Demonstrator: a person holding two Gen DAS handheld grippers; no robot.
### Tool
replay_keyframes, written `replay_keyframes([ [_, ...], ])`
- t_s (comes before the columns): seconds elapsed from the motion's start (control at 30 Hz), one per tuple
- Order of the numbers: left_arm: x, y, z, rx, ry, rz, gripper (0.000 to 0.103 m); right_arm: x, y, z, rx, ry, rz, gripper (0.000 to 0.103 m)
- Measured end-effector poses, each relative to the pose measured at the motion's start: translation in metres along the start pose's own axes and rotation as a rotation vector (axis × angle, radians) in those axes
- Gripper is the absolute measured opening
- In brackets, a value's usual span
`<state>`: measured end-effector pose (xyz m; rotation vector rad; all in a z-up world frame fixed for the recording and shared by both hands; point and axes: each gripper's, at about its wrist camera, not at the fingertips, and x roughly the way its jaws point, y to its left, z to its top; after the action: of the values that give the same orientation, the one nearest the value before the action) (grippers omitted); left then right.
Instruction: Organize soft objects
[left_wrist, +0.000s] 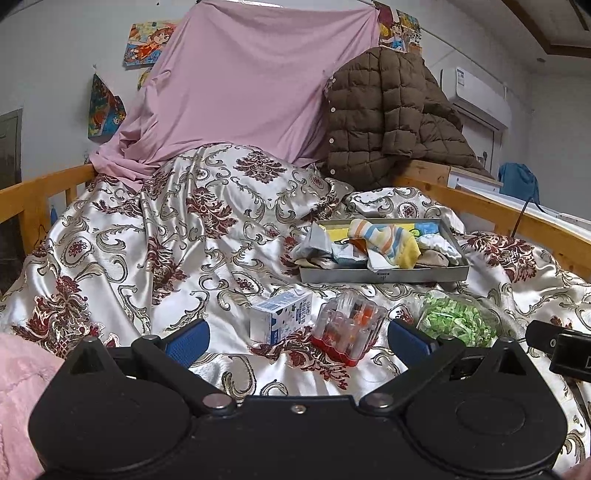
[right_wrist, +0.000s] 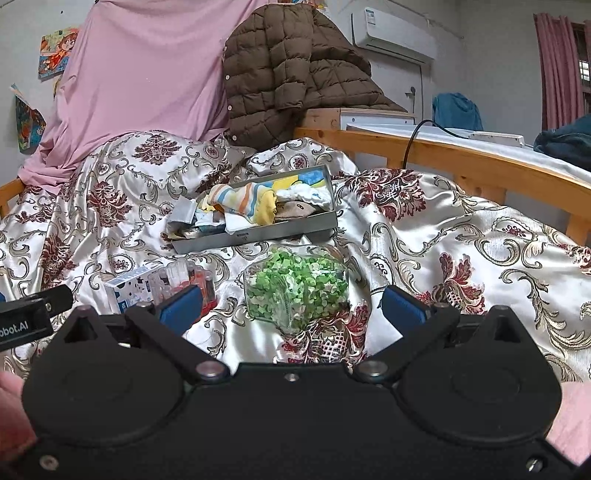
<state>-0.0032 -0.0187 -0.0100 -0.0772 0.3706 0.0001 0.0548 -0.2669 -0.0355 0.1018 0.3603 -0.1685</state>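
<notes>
A grey metal tray (left_wrist: 384, 275) (right_wrist: 258, 234) lies on the patterned satin bedspread, piled with socks and small cloths. On top sits a striped yellow, orange and blue sock (left_wrist: 391, 240) (right_wrist: 251, 206). My left gripper (left_wrist: 297, 338) is open low over the bed, with a small milk carton (left_wrist: 280, 315) and a clear plastic case (left_wrist: 349, 328) between its blue fingers. My right gripper (right_wrist: 291, 304) is open too, and a glass jar of green bits (right_wrist: 295, 288) (left_wrist: 458, 319) lies between its fingers. Neither gripper holds anything.
A wooden bed rail (right_wrist: 461, 162) runs along the right and another (left_wrist: 33, 195) on the left. A pink sheet (left_wrist: 240, 81) and a brown quilted jacket (left_wrist: 391, 110) hang at the head end. A pink fluffy sleeve (left_wrist: 18, 398) shows at the lower left.
</notes>
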Motion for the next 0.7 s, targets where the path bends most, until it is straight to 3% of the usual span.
replay_keyframes([
  [0.7,0.0007,0.0015,-0.0004,0.004,0.0,0.003,0.102,0.0027,0.0001,-0.0024,-0.003,0.006,0.0,0.102],
])
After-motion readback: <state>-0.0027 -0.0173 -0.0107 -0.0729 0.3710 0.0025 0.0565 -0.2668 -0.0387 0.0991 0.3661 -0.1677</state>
